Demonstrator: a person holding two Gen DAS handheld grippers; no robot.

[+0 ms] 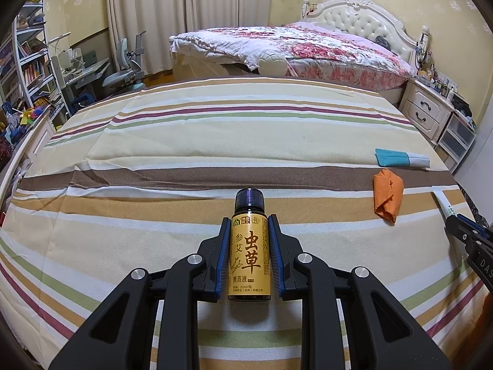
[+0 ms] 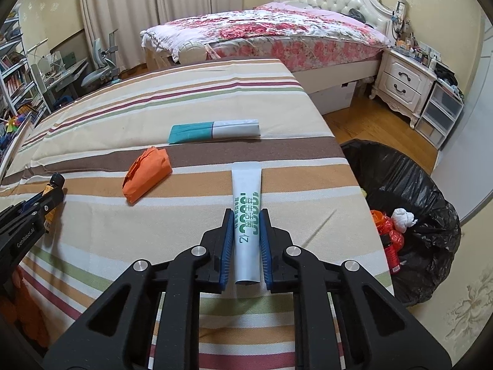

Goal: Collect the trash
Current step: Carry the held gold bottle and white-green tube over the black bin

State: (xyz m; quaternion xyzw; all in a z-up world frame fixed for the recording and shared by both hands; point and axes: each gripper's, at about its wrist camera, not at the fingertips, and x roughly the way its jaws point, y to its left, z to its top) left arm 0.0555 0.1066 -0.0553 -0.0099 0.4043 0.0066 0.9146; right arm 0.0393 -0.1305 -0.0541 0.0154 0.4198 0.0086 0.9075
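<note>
My left gripper point(image 1: 249, 219) is shut on a small dark bottle point(image 1: 249, 256) with a yellow label and a black cap, held just above the striped cloth point(image 1: 185, 141). My right gripper point(image 2: 246, 212) is shut on a white tube point(image 2: 246, 185) with green print, whose far end points away over the cloth. An orange crumpled wrapper point(image 2: 148, 174) and a teal-and-white packet point(image 2: 214, 129) lie on the cloth beyond both grippers. A bin lined with a black bag point(image 2: 406, 185) stands on the floor to the right of the cloth's edge.
The bin holds a white wad point(image 2: 403, 215) and red wrappers point(image 2: 391, 237). Behind stand a bed with a floral quilt point(image 2: 277, 34), a white nightstand point(image 2: 403, 83) and clear drawers point(image 2: 440, 114). A desk, a chair and shelves fill the far left point(image 1: 77, 71).
</note>
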